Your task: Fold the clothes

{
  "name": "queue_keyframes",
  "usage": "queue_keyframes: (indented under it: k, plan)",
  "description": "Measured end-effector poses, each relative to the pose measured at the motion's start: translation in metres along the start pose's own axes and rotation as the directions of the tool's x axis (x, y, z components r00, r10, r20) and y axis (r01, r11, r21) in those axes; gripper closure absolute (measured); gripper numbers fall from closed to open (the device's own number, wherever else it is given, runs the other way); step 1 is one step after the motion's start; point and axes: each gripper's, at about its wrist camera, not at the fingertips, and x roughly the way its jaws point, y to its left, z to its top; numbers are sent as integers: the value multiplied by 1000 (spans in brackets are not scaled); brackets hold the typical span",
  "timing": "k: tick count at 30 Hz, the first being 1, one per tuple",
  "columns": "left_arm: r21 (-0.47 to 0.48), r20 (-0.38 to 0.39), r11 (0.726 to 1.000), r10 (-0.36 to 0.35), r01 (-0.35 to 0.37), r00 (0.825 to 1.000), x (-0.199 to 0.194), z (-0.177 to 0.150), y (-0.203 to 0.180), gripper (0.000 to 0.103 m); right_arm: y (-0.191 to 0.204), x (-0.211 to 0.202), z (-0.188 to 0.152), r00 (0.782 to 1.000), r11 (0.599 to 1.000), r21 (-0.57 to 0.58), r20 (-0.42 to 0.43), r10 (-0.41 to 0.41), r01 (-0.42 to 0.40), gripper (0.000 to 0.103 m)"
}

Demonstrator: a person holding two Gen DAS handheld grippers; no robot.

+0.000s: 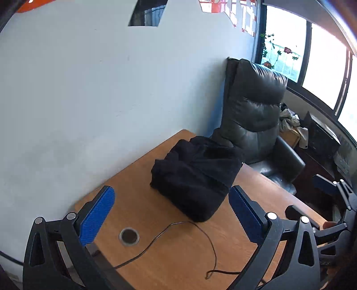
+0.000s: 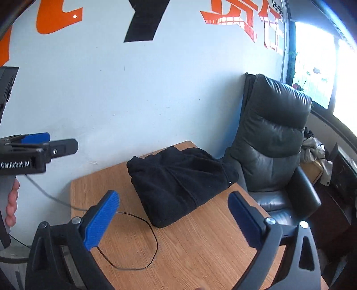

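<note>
Hovering tools point(image 1: 171, 214) point(image 2: 173, 217), jaws spread wide

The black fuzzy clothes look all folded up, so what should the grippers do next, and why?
Probably just back away and leave it. The black garment lies as a compact folded bundle on the wooden table, and both the left gripper and the right gripper are open, holding nothing.

Black fleece garment point(image 2: 178, 183) sitting on an orange-brown woodgrain counter point(image 2: 200, 245), dark grey-green leather armchair point(image 2: 272, 138) behind, blue ribbed pads point(image 2: 101, 220), orange lettering point(image 2: 241, 20) showing on the pale wall point(image 2: 133, 100).
</note>
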Motion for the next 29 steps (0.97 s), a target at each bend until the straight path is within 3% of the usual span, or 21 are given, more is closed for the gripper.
queue_keyframes:
  k: [1,3,7,16,22,29]
  plan:
    - [-7,6,999,45,-45,999,-10,-11,-4,0,8,17,22,1000,1000,-7,-1,-16,16,3]
    - [-26,15,992,125,-125,992,-31,-31,-12,0,13,1,18,999,999,-4,-5,-34,33,3]
    - [-69,13,976,209,-208,978,-91,-48,-16,0,28,-9,11,998,999,3,-40,-45,45,3]
    - [-108,31,973,207,-203,978,-154,-69,-27,0,41,-49,-1,997,995,-65,-28,-74,72,3]
    - [-106,49,953,290,-284,956,-163,-78,-36,0,44,-46,2,997,996,-61,-24,-68,67,3]
    - [-90,67,971,226,-220,972,-173,-74,-45,0,40,-40,12,997,996,-47,-13,-73,72,3]
